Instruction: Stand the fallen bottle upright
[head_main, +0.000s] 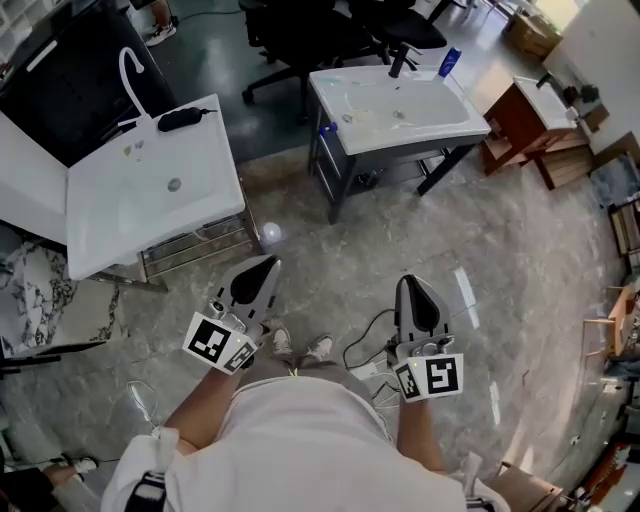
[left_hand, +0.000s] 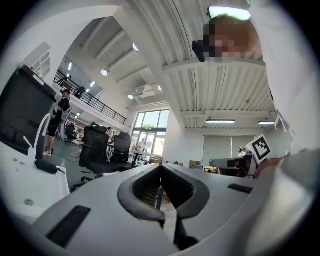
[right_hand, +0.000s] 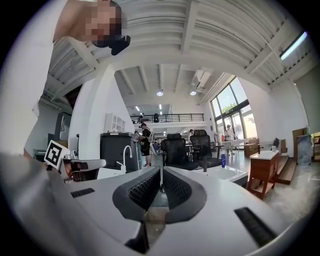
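Observation:
A dark, elongated bottle-like thing lies on its side at the back of the white sink on the left; it shows in the left gripper view too. A blue bottle stands upright at the back of the other white basin, and in the right gripper view as well. My left gripper is shut and holds nothing, held level in front of the body, short of the left sink. My right gripper is also shut and holds nothing, well short of the basin.
A curved white faucet rises behind the left sink, a black faucet behind the right basin. A white ball lies on the stone floor between the stands. Black office chairs stand behind, a wooden cabinet at right. Cables trail by the feet.

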